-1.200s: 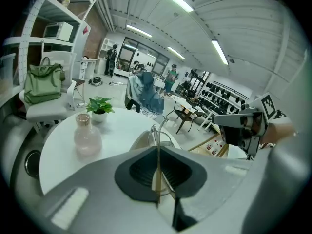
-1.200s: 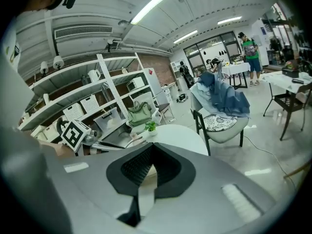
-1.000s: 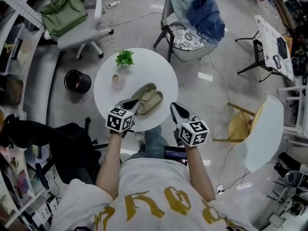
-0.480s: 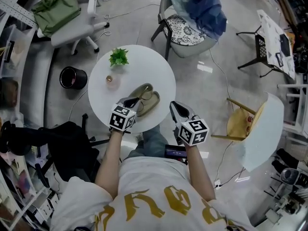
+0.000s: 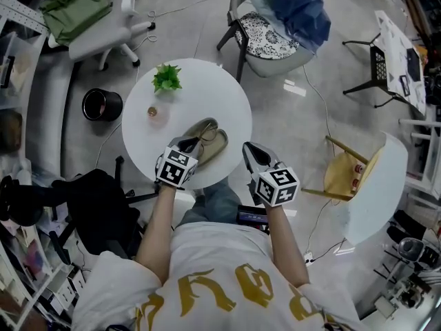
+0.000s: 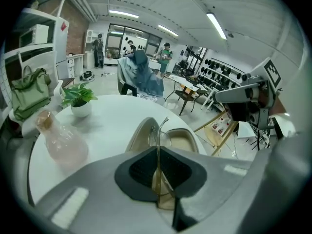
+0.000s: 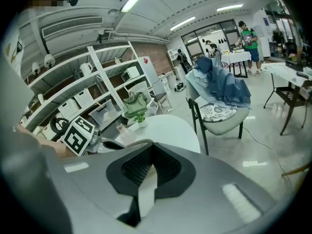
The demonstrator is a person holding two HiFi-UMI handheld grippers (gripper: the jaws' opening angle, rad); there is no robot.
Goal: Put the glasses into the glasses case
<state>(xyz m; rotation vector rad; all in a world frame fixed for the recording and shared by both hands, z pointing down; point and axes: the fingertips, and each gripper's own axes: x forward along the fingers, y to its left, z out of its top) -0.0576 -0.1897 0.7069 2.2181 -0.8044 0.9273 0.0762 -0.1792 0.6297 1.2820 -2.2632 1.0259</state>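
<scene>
L gripper clenched on thin temple of the glasses. Lenses hang just ahead of its tips, right above the open glasses case, which lies on the table. R gripper is off to its right, jaws together w/ nothing btwn them, just past table edge. Step, prob: lowering glasses into case. Next calls for easing down so frame settles inside w/o catching rim, then letting go. R could steady the case.
</scene>
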